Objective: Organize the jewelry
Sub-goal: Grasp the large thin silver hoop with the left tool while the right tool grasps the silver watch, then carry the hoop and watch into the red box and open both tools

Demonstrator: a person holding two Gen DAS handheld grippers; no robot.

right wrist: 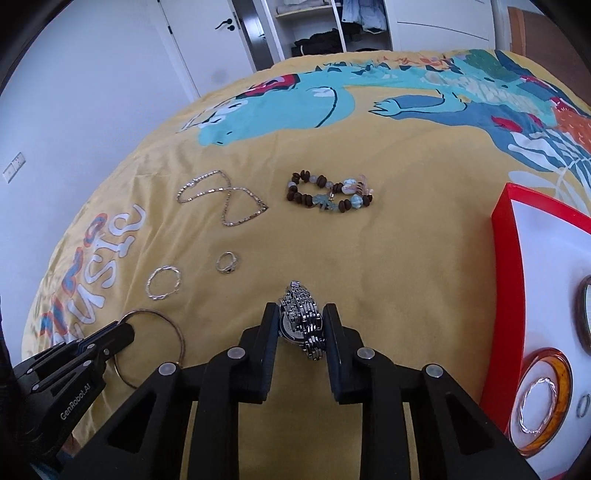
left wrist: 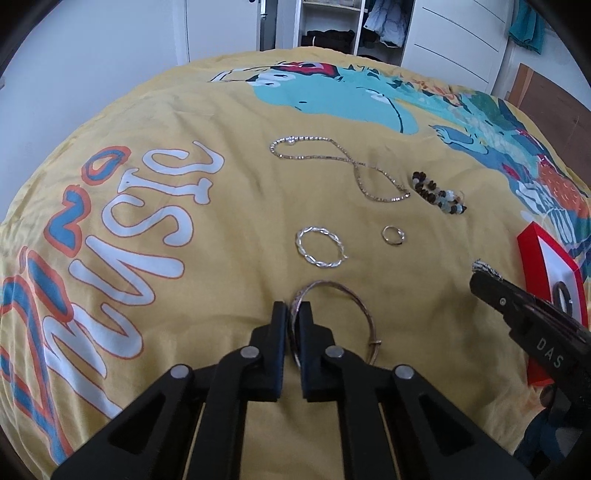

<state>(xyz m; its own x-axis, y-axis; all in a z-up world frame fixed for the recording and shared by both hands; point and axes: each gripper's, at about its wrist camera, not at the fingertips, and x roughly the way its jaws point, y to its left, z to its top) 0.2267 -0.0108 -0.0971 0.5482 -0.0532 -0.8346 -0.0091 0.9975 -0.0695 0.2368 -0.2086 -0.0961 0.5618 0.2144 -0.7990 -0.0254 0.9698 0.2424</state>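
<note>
My left gripper is shut on the rim of a thin metal bangle lying on the yellow bedspread; it also shows in the right wrist view with the bangle. My right gripper is shut on a steel link watch; in the left wrist view it holds the watch band beside the red-rimmed white box. On the bedspread lie a silver chain, a beaded bracelet, a twisted silver hoop and a small ring.
The red-rimmed box at the right holds an amber dish with a twisted hoop, a small ring and a dark round item. White wardrobe doors and open shelves stand behind the bed.
</note>
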